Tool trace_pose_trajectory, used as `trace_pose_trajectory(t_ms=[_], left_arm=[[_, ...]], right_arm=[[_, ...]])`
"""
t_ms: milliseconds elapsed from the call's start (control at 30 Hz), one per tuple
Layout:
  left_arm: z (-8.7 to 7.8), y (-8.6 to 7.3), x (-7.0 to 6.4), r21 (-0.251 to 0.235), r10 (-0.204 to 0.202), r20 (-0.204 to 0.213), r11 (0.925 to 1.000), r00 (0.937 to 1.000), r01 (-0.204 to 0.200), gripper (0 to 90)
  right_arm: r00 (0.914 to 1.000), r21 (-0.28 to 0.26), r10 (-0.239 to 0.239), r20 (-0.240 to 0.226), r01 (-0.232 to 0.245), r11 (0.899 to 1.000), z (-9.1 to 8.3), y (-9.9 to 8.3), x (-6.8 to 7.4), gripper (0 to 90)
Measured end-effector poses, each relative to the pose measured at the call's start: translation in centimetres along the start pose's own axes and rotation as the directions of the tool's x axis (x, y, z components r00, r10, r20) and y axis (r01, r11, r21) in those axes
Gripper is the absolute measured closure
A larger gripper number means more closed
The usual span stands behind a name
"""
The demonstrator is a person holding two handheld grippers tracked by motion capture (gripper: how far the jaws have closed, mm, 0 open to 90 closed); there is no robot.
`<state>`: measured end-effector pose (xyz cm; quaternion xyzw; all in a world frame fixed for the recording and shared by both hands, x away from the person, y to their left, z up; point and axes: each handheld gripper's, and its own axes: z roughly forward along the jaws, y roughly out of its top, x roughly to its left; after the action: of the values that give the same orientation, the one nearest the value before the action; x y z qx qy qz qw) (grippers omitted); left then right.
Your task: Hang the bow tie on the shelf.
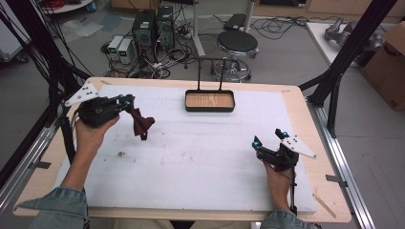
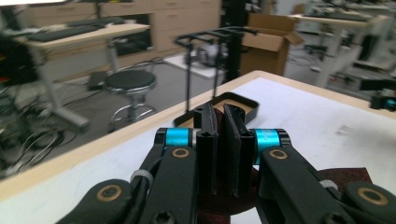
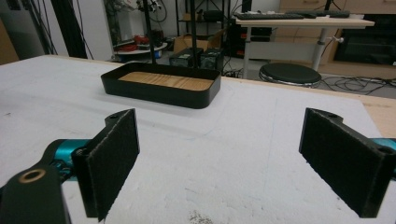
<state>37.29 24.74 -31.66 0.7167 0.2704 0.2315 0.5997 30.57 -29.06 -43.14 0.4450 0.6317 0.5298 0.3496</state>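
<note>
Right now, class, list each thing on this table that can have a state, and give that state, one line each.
Left gripper: fingers shut on the dark red cloth, raised above the table.
Dark red cloth: pinched at one end, hanging crumpled, lifted off the white mat.
Right gripper: fingers open, holding nothing.
Black tray: upright on the mat, wooden floor bare.
White mat: flat, with a few crumbs.

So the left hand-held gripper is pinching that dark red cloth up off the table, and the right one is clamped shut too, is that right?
Not quite. The left hand-held gripper does pinch the dark red cloth, which hangs above the white mat. But the right hand-held gripper is open: the right gripper view shows its jaws wide apart with nothing between them.
</note>
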Motion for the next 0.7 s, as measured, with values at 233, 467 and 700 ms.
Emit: trace_pose_trajectory(t_ms=[233, 467, 700], left_arm=[[4.0, 2.5, -0.1, -0.025, 0.069, 0.158, 0.9975, 0.9850, -0.066, 83.5], [8.0, 5.0, -0.4, -0.044, 0.119, 0.223, 0.9927, 0.9675, -0.112, 83.5], [11.8, 7.0, -0.1, -0.055, 0.158, 0.183, 0.9871, 0.9704, -0.150, 83.5]], right_arm=[[1.0000, -0.002, -0.003, -0.001, 0.003, 1.000, 0.0, 0.0, -0.1, 11.3], [1.0000, -0.001, 0.001, -0.004, -0.001, 1.000, 0.0, 0.0, 0.0, 11.3], [0.9999, -0.007, 0.002, -0.011, -0.002, 1.000, 0.0, 0.0, -0.1, 11.4]])
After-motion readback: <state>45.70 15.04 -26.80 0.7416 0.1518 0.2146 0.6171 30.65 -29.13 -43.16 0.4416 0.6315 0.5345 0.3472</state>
